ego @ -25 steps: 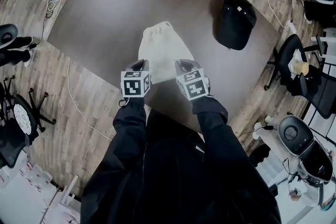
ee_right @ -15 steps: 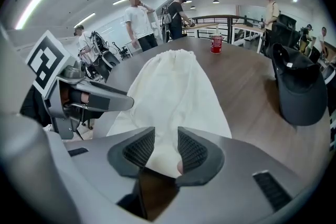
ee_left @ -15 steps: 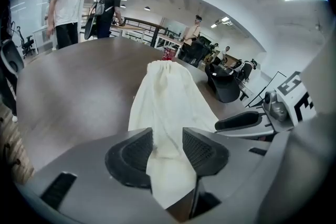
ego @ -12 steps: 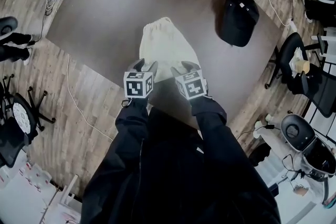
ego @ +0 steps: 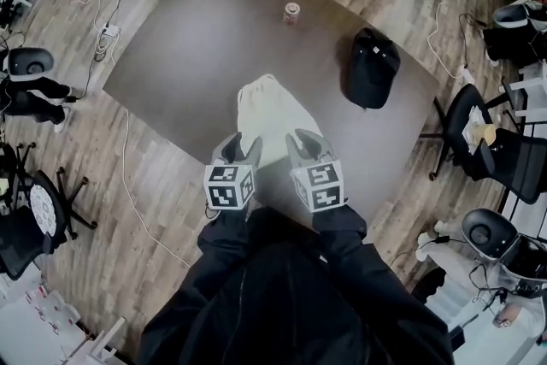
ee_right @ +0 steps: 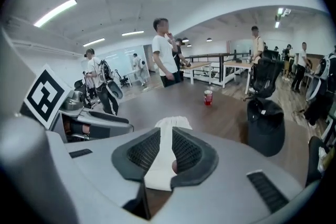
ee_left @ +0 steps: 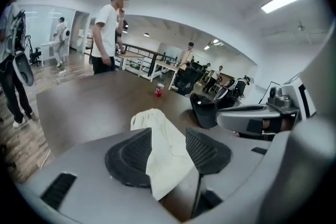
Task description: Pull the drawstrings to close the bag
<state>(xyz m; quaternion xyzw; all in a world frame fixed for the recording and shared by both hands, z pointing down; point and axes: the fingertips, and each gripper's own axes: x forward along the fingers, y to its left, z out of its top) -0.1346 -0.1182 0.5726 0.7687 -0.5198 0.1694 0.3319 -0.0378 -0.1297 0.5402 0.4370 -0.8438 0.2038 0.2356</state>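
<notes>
Left gripper (ee_left: 168,140) is wide open, jaws just been spreading, nothing pinched. Right gripper (ee_right: 166,148) has been closing to a narrow gap, also empty. The cream drawstring bag (ego: 269,108) lies flat on the table (ego: 192,43) just ahead, below both. Black backpack (ego: 372,68) sits further right, soda can (ego: 291,12) beyond.

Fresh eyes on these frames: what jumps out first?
A cream bag lies on the dark table. Over its near end, the left gripper has just opened its fingers wide and the right gripper has just narrowed its own, neither pinching anything. A black backpack sits right of the bag.
</notes>
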